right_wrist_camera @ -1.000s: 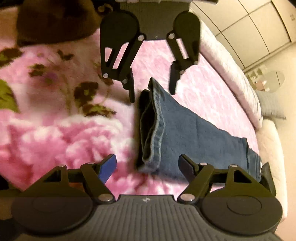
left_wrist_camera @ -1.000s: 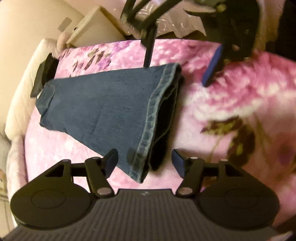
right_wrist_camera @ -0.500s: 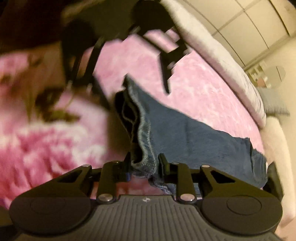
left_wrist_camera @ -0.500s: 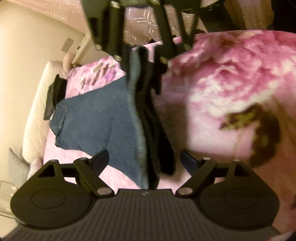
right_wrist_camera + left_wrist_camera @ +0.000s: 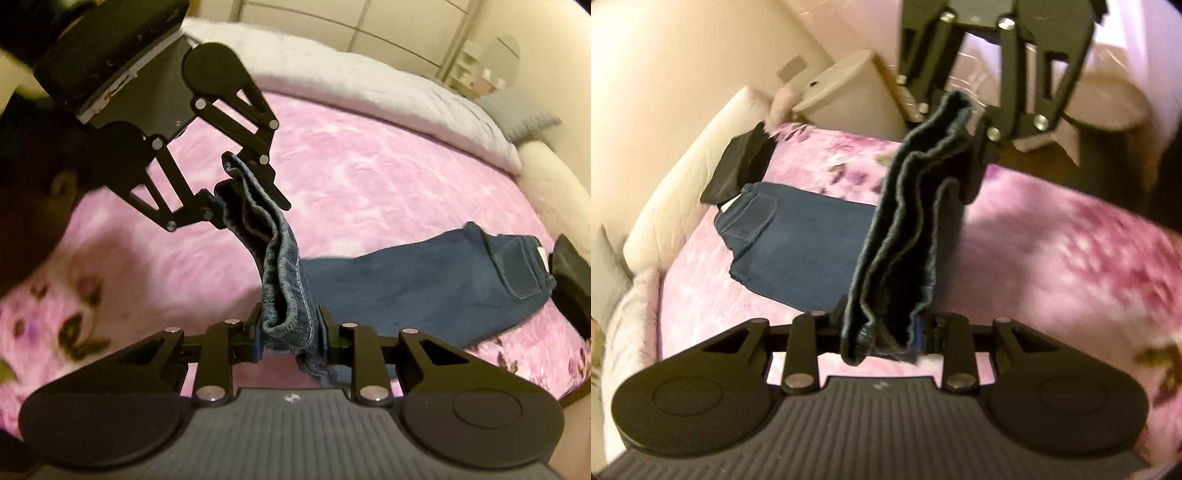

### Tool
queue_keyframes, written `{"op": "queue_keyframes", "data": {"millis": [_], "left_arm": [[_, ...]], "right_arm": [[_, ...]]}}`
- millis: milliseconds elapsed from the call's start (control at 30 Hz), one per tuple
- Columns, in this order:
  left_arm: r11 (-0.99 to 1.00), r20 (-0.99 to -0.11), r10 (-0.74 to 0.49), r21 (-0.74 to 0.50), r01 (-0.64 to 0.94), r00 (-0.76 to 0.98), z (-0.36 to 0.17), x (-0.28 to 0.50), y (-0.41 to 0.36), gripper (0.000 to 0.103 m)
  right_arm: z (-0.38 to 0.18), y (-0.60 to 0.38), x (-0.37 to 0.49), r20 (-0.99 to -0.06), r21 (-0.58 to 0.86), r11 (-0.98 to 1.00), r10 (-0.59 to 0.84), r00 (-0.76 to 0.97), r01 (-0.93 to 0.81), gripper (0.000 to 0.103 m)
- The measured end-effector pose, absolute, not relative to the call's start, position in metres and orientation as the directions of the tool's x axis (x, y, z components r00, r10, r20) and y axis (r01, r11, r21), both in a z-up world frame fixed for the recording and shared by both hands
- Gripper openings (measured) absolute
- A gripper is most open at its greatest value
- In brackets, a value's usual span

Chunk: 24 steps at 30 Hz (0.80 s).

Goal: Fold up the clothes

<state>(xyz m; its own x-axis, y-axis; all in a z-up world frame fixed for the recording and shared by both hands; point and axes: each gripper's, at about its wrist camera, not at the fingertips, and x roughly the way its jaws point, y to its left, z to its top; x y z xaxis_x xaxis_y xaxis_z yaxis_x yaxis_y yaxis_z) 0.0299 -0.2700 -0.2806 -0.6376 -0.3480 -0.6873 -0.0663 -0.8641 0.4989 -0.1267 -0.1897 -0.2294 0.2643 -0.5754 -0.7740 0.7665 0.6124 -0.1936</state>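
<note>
Left gripper (image 5: 886,328): just closed, clamping jeans (image 5: 809,254) hem.
Right gripper (image 5: 291,332): clamping the hem's other end.
Jeans: hem lifted; waist on bed (image 5: 369,177), 3 o'clock, right view.
Room: blanket (image 5: 1052,251) bare, 3 o'clock, left view.

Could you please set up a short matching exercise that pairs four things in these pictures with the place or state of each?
Things:
1. hem of the jeans
2. waist end of the jeans
3. black folded item
4. blanket

Places or states:
A. pink and floral, spread over the bed
B. lifted off the bed, pinched at both ends by the left gripper and the right gripper
C. lying flat, back pocket facing up
D. resting at the bed's edge, just beyond the waistband

Pairs: 1-B, 2-C, 3-D, 4-A
</note>
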Motion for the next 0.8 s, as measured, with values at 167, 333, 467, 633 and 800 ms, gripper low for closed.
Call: {"op": "queue_keyframes", "data": {"millis": [167, 333, 467, 633, 800], "left_arm": [[-0.927, -0.742, -0.297, 0.376, -0.005, -0.601, -0.264, -0.023, -0.340, 0.028], [-0.962, -0.792, -0.254, 0.265, 0.062, -0.555, -0.270, -0.084, -0.417, 0.028], [-0.970, -0.827, -0.239, 0.220, 0.098, -0.509, -0.286, -0.136, -0.479, 0.028], [-0.977, -0.871, -0.200, 0.144, 0.155, -0.449, -0.319, -0.181, -0.542, 0.028], [-0.975, -0.905, -0.151, 0.070, 0.210, -0.398, -0.360, -0.201, -0.589, 0.027]], "right_arm": [[-0.210, -0.260, -0.188, -0.783, -0.026, 0.575, -0.520, 0.341, 0.818, 0.026], [-0.227, -0.347, -0.262, -0.776, 0.177, 0.518, -0.450, 0.443, 0.837, 0.026], [-0.257, -0.416, -0.319, -0.768, 0.319, 0.445, -0.396, 0.504, 0.837, 0.026], [-0.302, -0.484, -0.367, -0.762, 0.446, 0.357, -0.330, 0.557, 0.821, 0.026], [-0.350, -0.544, -0.395, -0.756, 0.521, 0.287, -0.283, 0.591, 0.804, 0.026]]}}
